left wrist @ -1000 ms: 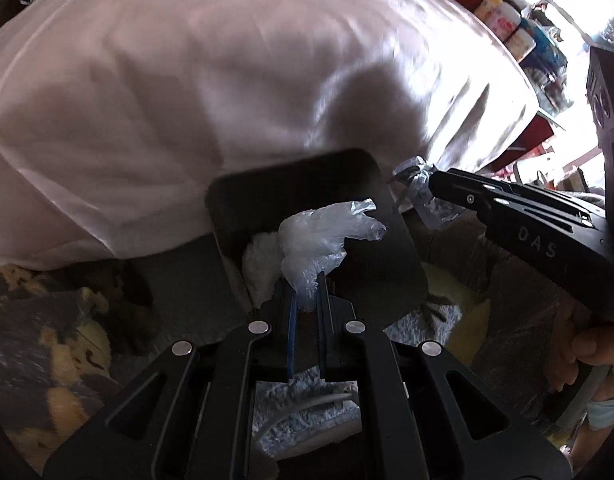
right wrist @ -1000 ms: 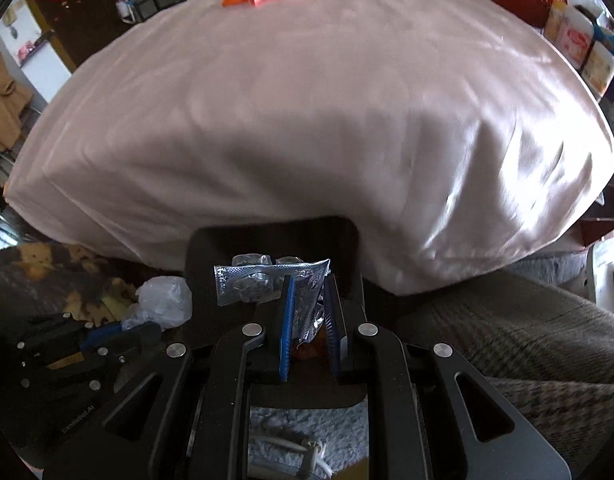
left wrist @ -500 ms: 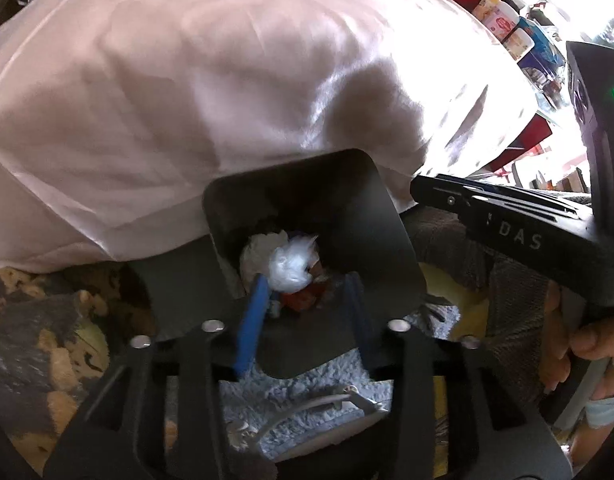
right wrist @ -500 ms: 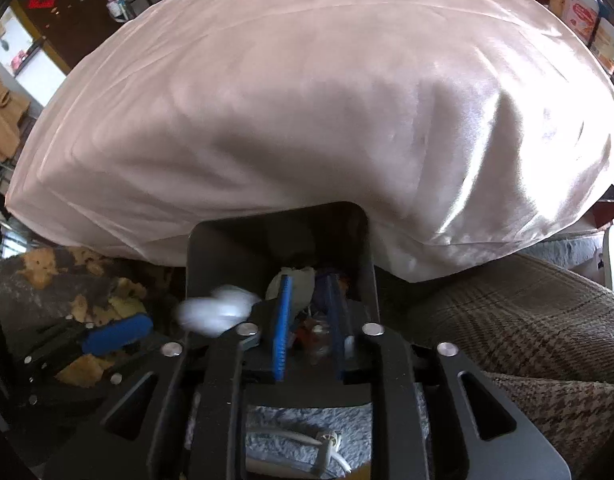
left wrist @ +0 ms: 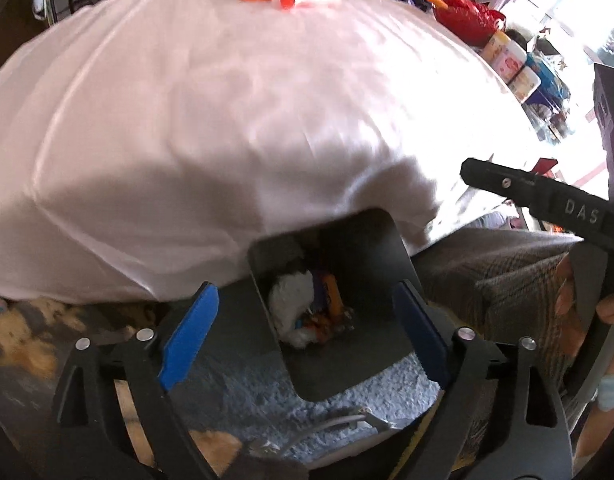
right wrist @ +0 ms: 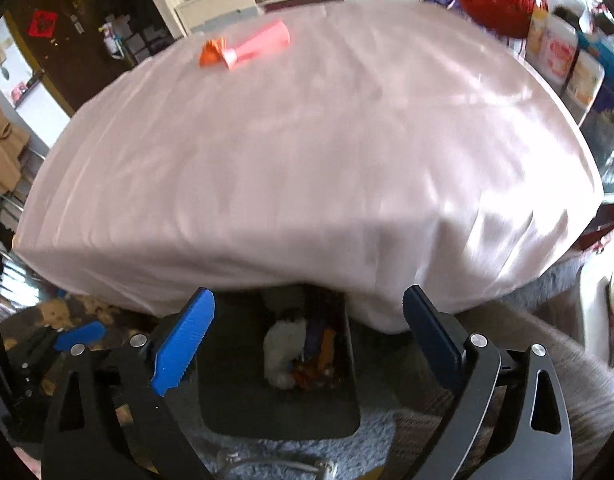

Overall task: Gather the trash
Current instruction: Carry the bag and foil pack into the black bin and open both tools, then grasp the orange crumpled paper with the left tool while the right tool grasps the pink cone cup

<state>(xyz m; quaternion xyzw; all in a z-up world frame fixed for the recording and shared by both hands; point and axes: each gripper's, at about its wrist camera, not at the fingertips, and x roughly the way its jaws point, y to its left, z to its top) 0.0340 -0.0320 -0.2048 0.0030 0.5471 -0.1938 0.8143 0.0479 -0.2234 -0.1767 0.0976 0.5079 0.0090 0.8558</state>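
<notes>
Left-wrist view: the left gripper (left wrist: 305, 328) hangs over a dark rectangular bin (left wrist: 383, 248) that stands on the floor at the edge of a table draped in a pale pink cloth (left wrist: 227, 140). Its jaws are spread wide and hold nothing, the blue pads (left wrist: 189, 334) flanking the bin's mouth. Inside the bin lies collected trash: a white crumpled wad (left wrist: 291, 300) against the left wall and, beside it, coloured wrappers (left wrist: 327, 312) in orange and purple; motion blur leaves their exact kind uncertain. A shaggy blue-grey mat (left wrist: 339, 404) lies under the near end of the bin.

At the right of the same view the right gripper's black body (left wrist: 547, 204) crosses the frame, held by the person's hand (left wrist: 579, 300).

Right-wrist view: the right gripper (right wrist: 309, 340) is likewise poised above the bin (right wrist: 275, 412), jaws spread and empty. The white wad (right wrist: 283, 348) and the wrappers (right wrist: 323, 356) rest at the bin's bottom. On the far part of the tablecloth (right wrist: 307, 152) lie remaining litter: a pink paper cup on its side (right wrist: 263, 46) and, touching its base, an orange scrap (right wrist: 211, 53). Tubs with printed labels (right wrist: 563, 52) stand along the table's right edge.
</notes>
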